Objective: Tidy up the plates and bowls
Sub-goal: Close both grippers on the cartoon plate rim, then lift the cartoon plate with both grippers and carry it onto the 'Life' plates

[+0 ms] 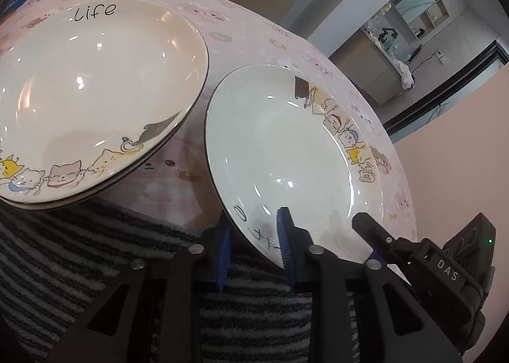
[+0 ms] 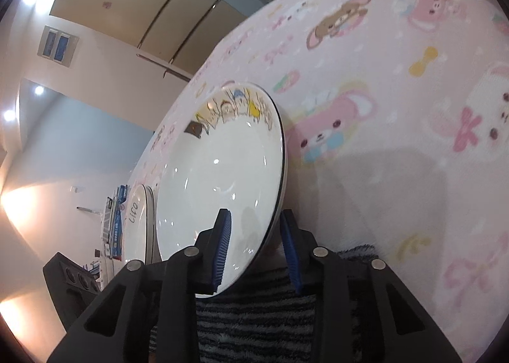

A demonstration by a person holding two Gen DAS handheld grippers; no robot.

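A white plate with cartoon cats point(image 1: 286, 147) lies on the pink table near its front edge; it also shows in the right wrist view point(image 2: 222, 169). My left gripper point(image 1: 254, 248) is open, its blue pads on either side of the plate's near rim, not clamped. My right gripper point(image 2: 257, 248) is open astride the same plate's rim, and its black body shows in the left wrist view point(image 1: 423, 255). A stack of similar plates marked "Life" point(image 1: 95, 92) sits to the left, also seen in the right wrist view point(image 2: 138, 220).
The pink cartoon tablecloth point(image 2: 397, 108) covers the table. A black and grey striped fabric point(image 1: 79, 251) lies below the front edge. Books point(image 2: 116, 213) lie at the table's far side. Cabinets and walls stand behind.
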